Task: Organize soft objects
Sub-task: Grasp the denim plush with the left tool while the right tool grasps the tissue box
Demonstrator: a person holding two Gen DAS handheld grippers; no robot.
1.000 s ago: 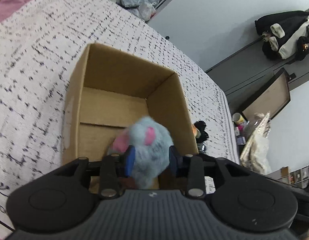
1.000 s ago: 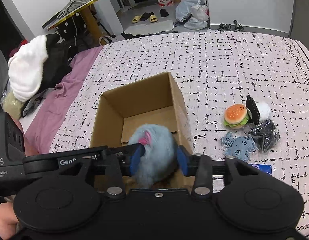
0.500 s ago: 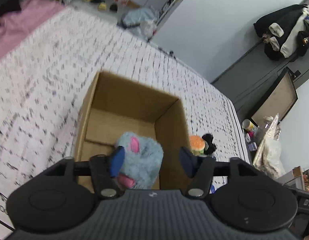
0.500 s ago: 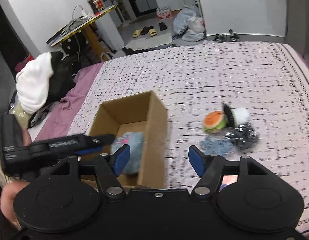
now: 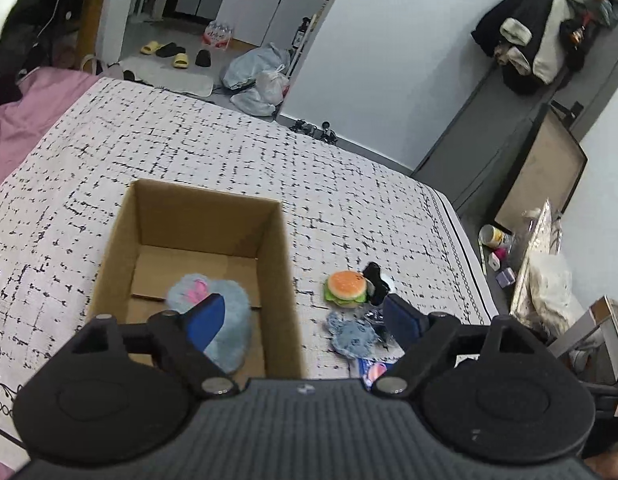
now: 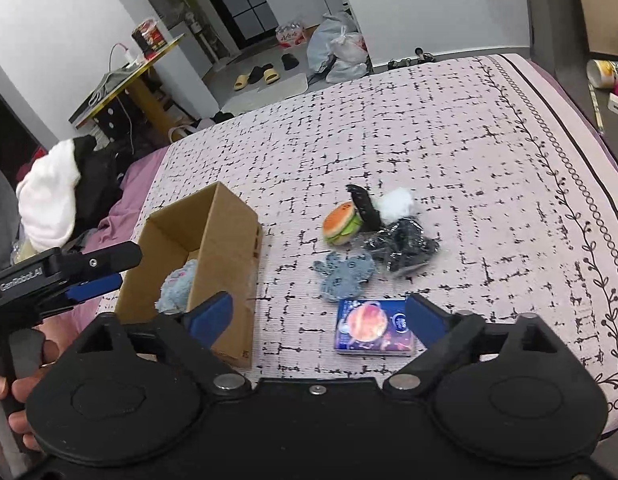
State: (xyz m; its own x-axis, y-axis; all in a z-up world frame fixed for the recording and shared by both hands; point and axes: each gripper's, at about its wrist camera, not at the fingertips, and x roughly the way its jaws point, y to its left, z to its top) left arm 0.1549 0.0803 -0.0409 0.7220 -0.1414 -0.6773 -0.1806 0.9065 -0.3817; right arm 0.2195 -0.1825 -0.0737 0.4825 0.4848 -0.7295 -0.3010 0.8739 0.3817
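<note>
Both my grippers, left (image 5: 303,318) and right (image 6: 319,314), have just been opening, nothing between them. Blue plush (image 5: 213,316) sits in the cardboard box (image 5: 287,280), lower left. Burger plush (image 6: 343,224), mid-frame on the bed (image 6: 469,140), looks light and squashy; I'd pinch across its bun.

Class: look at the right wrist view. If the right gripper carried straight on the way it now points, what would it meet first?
Probably the blue denim plush, lying on the bedspread between the open fingers of the right gripper. Depth is unclear; the blue printed packet lies nearer, slightly right of centre.
</note>
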